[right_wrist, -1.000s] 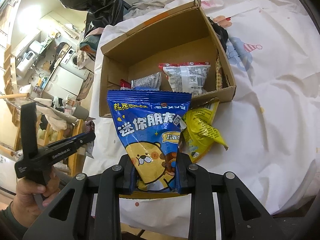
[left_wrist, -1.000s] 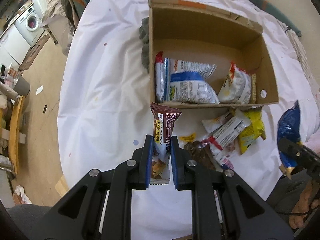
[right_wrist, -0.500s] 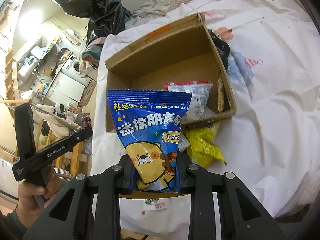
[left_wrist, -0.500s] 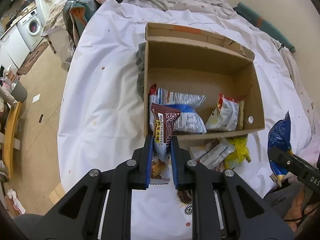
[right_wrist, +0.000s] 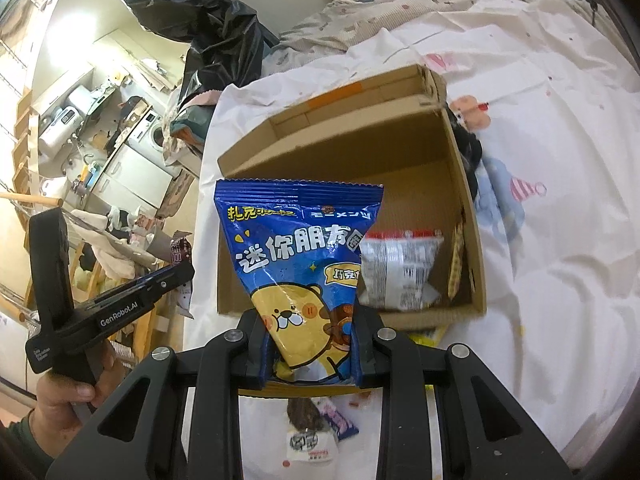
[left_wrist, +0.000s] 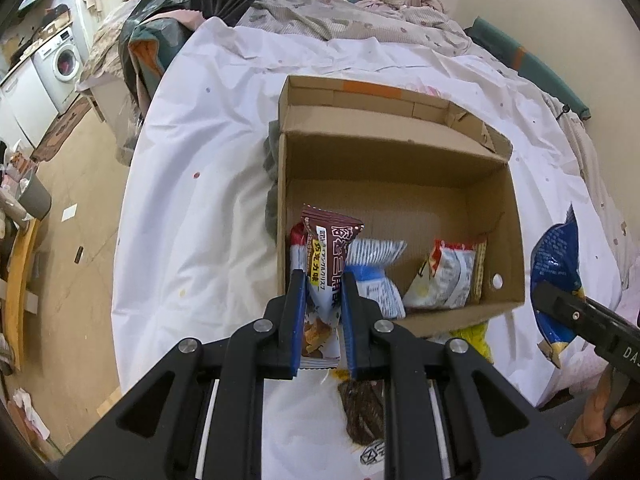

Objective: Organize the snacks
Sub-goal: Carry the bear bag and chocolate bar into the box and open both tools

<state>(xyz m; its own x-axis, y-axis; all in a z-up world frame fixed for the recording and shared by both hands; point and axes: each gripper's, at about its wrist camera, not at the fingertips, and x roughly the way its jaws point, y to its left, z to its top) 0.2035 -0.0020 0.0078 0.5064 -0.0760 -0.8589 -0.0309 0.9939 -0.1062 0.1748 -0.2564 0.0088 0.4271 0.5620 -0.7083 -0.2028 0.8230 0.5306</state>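
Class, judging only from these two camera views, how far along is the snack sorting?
Done: several packets, including a red-topped packet, already stand in the cardboard box.
In hand: the left gripper clamps a brown snack bar; the right gripper clamps a blue bear bag.
Left: a yellow packet and a dark packet lie outside on the white sheet.

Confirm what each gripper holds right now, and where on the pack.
Left gripper is shut on the brown snack bar, pinched at its lower half. Right gripper is shut on the blue bear bag, near its bottom.
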